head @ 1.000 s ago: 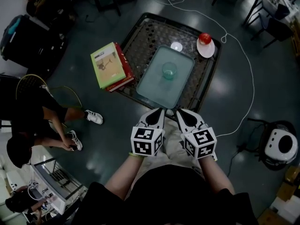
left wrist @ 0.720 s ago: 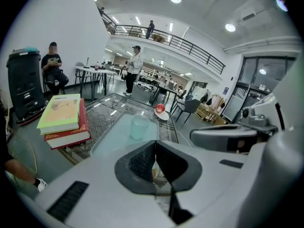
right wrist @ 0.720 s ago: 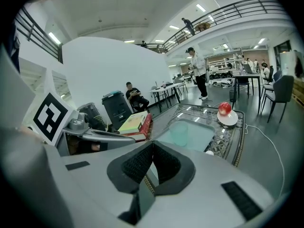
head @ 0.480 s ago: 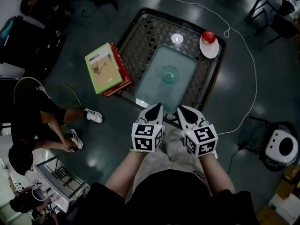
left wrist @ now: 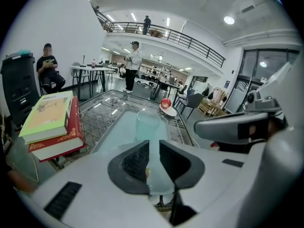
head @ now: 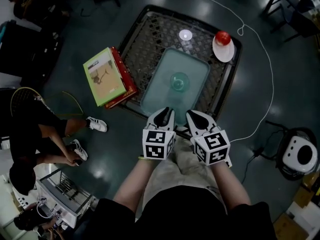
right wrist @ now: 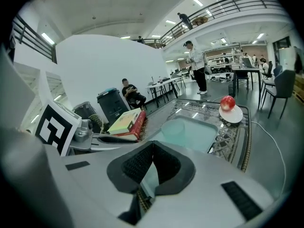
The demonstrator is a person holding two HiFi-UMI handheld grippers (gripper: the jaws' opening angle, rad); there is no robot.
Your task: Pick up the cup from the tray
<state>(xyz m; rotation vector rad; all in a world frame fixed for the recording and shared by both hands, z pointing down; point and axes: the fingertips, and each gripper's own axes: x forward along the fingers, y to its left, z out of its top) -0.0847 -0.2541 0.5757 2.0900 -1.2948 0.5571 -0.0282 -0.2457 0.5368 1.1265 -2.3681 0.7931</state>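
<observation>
Now over the near edge of the table (head: 150, 39), the left gripper (left wrist: 153, 146) is opening its jaws with nothing between them, while the right gripper (right wrist: 152, 145) is clenched and empty. Beyond them the cup (head: 179, 81) stands upright mid-tray (head: 156, 98). Books (head: 104, 76) lie at the left edge, their cover print too small to read. An apple (head: 222, 37) on a plate (head: 223, 53) occupies the far right corner.
</observation>
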